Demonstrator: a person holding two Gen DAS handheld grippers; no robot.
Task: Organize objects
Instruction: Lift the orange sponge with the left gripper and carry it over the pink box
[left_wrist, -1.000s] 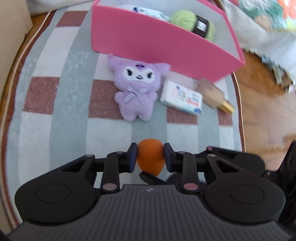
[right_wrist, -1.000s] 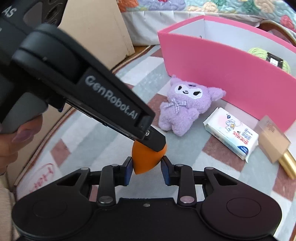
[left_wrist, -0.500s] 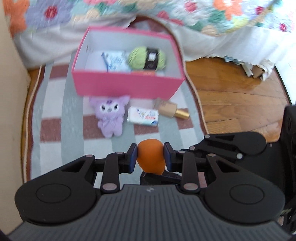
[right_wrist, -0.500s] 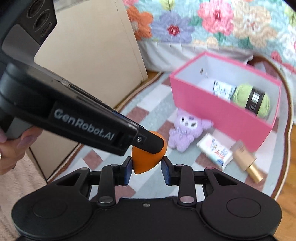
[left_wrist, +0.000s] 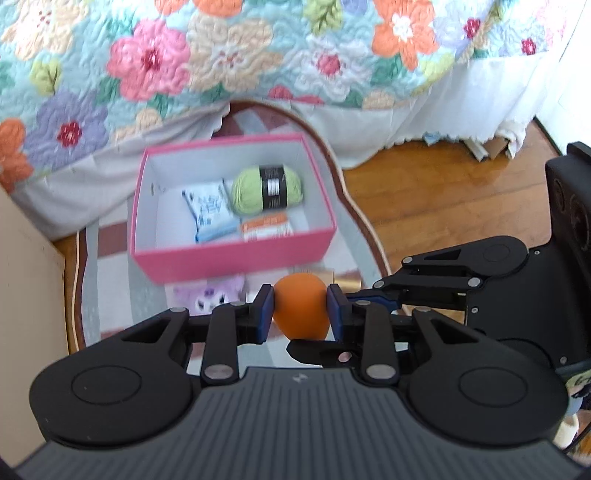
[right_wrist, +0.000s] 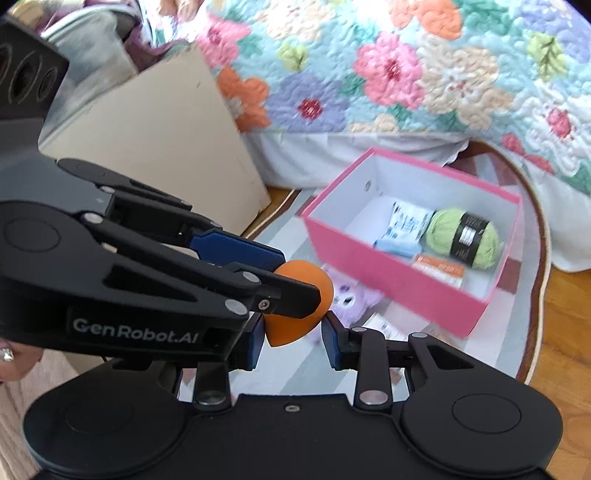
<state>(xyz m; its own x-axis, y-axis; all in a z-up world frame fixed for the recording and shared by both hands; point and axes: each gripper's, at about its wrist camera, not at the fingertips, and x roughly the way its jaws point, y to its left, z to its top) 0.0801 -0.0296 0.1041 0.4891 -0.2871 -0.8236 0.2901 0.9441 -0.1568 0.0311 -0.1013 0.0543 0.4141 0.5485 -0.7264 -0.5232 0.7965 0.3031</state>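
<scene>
The orange sponge (left_wrist: 301, 314) is being gripped by the left tool (left_wrist: 300, 314) and the right tool (right_wrist: 293, 338) together, short of the pink box (left_wrist: 236, 262) ahead. Yarn (left_wrist: 267, 190) and packets are already boxed; the plush (right_wrist: 351, 295) is awaiting collection. Only the right view is showing a packet (right_wrist: 384, 326) beside it.

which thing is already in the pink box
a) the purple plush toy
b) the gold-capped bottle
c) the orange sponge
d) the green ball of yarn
d: the green ball of yarn lies inside the pink box next to some packets, while the purple plush toy sits on the rug outside it and the orange sponge is up between the grippers.
</scene>
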